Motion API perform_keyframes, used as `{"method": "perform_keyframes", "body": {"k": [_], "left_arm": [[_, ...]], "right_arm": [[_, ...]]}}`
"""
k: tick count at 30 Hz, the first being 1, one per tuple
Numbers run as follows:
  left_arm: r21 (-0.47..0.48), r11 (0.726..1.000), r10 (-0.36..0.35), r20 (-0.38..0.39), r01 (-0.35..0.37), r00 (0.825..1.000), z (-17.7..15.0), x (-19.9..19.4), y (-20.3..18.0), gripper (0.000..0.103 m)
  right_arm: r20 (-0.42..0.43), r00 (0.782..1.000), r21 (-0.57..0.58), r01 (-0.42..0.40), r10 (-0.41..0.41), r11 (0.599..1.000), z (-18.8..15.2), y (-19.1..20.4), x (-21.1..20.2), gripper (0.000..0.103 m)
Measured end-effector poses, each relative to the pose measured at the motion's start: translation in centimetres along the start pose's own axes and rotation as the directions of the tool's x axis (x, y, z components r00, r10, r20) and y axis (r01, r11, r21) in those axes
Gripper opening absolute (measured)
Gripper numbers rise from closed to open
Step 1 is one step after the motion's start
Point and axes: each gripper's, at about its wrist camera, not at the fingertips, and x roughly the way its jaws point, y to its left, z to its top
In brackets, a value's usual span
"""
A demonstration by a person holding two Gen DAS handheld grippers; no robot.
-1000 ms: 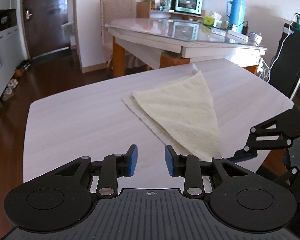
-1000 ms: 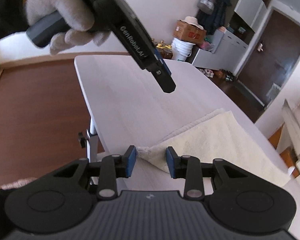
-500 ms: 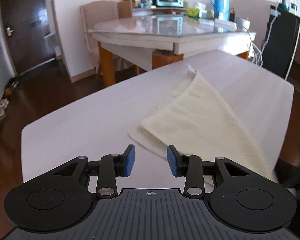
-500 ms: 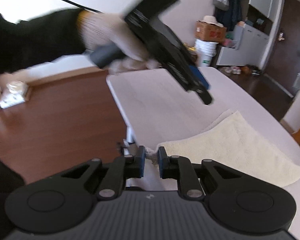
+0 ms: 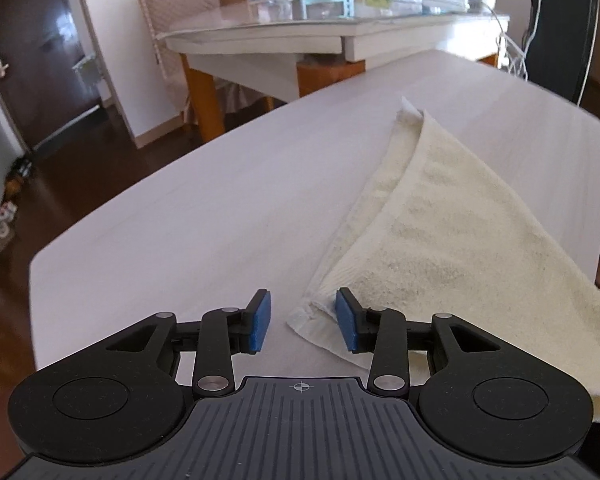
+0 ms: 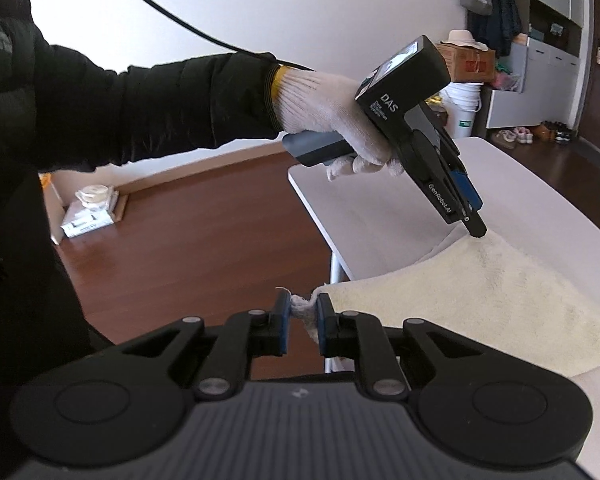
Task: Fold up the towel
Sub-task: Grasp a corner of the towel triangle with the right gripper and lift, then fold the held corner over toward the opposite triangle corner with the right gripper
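We hold a tool in each hand over a pale desk (image 5: 180, 208). The cream towel (image 5: 460, 240) lies on the desk at the 3 o'clock side of the left wrist view, partly folded: its upper layer runs as a slanted flap over a thinner under layer that shows along the 9 o'clock edge of the flap.

Left tool (image 5: 303, 322): released, blue pads standing apart, nothing pressed between them. The near corner of the towel's under layer lies flat on the desk just below and between the pads, closer to the pad at 3 o'clock. The tool points steeply down at the desk.

Right tool (image 6: 302, 322): clenched on a towel corner. A bunched bit of white fabric sits pinched between the two blue pads, and the towel (image 6: 480, 300) spreads away from it toward 2 o'clock across the desk (image 6: 380, 208), the gripped corner raised off the surface near the desk's edge.

In the right wrist view, at 1 o'clock, our gloved left hand (image 6: 332, 108) grips the handle of the left tool (image 6: 474, 222), whose tip hangs just above the towel's far edge; whether it touches we cannot tell. A black sleeve (image 6: 160, 108) runs off toward 9 o'clock.

Beyond the desk in the left wrist view, at 12 o'clock, stands a glass-topped dining table (image 5: 340, 28).
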Motion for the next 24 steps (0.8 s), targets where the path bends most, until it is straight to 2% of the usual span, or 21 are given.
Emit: {"method": "perform_keyframes", "body": {"k": [4,10,13,15,19,24], "left_arm": [[0.018,1.000,0.009,-0.025,-0.008,1.000,0.0,-0.2,-0.1,0.041],[-0.018,1.000,-0.016,-0.033,0.016,0.999,0.5,-0.1,0.7,0.040],[-0.113,0.993,-0.028,0.050,0.034,0.998,1.1,-1.2,2.2,0.039],[-0.155,0.988,0.012,0.111,0.006,0.994,1.9,-2.3,3.4,0.038],[-0.165,0.986,0.056,0.127,-0.034,0.990,2.6,-2.6,3.9,0.038],[-0.164,0.986,0.046,0.117,-0.026,0.992,2.7,-1.9,3.2,0.038]], "right_arm": [[0.030,0.999,0.020,-0.029,0.028,0.999,0.2,-1.4,-0.6,0.015],[0.086,0.995,0.071,-0.048,0.042,0.996,0.7,-5.4,-3.1,0.015],[0.136,0.991,0.127,-0.025,0.007,0.992,0.9,-9.5,-4.9,0.015],[0.165,0.986,0.168,-0.009,-0.019,0.986,1.1,-12.2,-6.1,0.015],[0.217,0.973,0.266,0.014,-0.074,0.964,0.7,-17.7,-7.7,0.015],[0.215,0.962,0.377,0.074,-0.165,0.923,-1.9,-23.0,-7.7,0.015]]}}
